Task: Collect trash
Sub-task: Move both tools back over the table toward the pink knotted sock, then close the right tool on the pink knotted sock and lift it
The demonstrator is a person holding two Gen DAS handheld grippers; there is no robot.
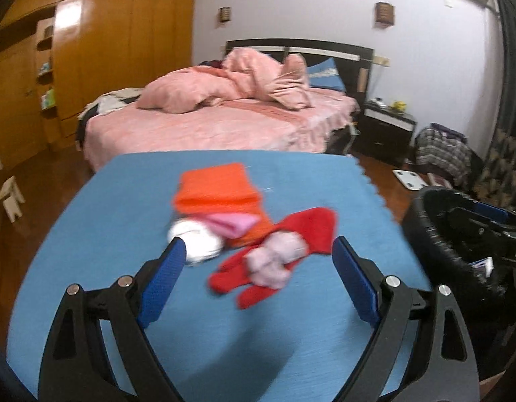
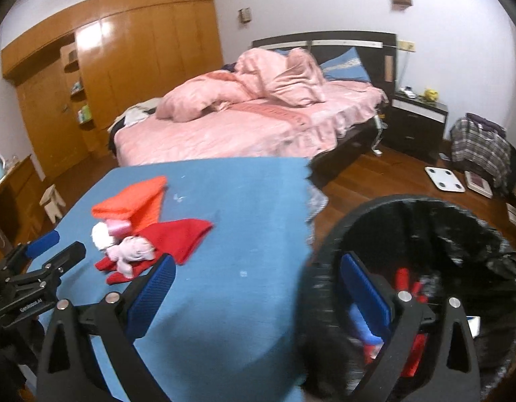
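On the blue tablecloth lies a pile: a folded orange cloth, a small pink piece, a white crumpled wad, a red cloth and a pale pink crumpled wad. My left gripper is open just before the pile, holding nothing. The same pile shows in the right wrist view, with the left gripper beside it. My right gripper is open and empty, one finger over the table edge, the other over the black-lined trash bin. Red and blue items lie inside.
The bin stands off the table's right edge on a wooden floor. Behind the table is a bed with pink bedding, a dark nightstand, a wooden wardrobe and a white scale.
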